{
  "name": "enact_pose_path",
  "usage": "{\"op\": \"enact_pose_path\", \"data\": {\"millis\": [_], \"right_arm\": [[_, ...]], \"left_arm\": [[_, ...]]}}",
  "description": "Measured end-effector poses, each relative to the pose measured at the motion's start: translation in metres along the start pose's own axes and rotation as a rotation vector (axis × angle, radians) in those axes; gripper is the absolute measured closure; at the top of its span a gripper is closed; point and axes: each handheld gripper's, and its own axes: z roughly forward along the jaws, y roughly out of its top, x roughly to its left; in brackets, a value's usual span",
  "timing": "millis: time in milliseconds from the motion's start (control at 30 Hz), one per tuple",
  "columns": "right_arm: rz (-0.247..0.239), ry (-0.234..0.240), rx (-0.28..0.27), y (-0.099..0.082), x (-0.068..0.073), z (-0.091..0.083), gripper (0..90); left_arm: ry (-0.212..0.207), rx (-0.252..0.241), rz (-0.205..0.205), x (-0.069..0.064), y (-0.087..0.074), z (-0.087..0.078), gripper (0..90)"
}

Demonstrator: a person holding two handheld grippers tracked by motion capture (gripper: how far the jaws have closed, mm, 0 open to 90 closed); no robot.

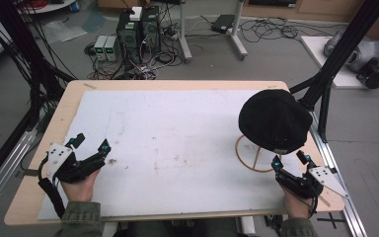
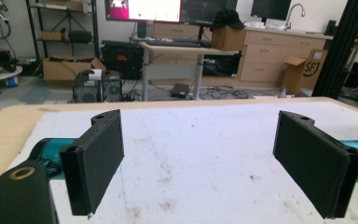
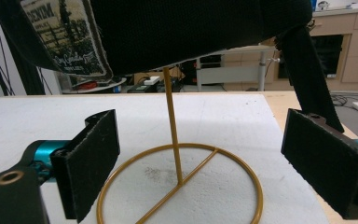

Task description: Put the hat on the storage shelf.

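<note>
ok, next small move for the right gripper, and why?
Probably raise the right gripper towards the black fabric cap. Its jaws stand open and empty, level with the gold wire stand, and the cap's edge hangs above them.

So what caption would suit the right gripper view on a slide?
Open right gripper faces a gold wire stand holding a black cap above the white table cover.

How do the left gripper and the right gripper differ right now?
The left gripper sits over bare white mat near the table's left edge, with nothing before its jaws; the right gripper sits by the gold stand, under the black cap. The left gripper faces stained mat; the right gripper faces the stand's ring base. Both are open and hold nothing.
</note>
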Motion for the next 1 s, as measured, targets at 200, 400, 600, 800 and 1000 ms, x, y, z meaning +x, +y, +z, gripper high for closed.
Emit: {"op": "enact_pose_path", "data": {"millis": [200,400,600,800,1000], "right_arm": [[-0.001,-0.003,0.002,0.0,-0.001,0.0,10.5],[-0.002,-0.004,-0.001,0.0,0.0,0.0,10.5],[0.009,-0.007,-0.005,0.0,-0.003,-0.001,10.5],[0.014,-0.004,-0.006,0.0,-0.004,0.001,10.5],[0.014,0.002,0.001,-0.001,-0.002,0.002,10.5]], "left_arm": [[0.002,-0.001,-0.014,0.004,-0.01,-0.004,16.5],[0.023,0.002,-0.013,0.009,-0.019,-0.009,16.5],[0.047,0.018,-0.015,0.015,-0.027,-0.015,16.4],[0.051,0.027,-0.005,0.013,-0.029,-0.016,16.5],[0.05,0.022,-0.022,0.016,-0.029,-0.019,16.2]]}}
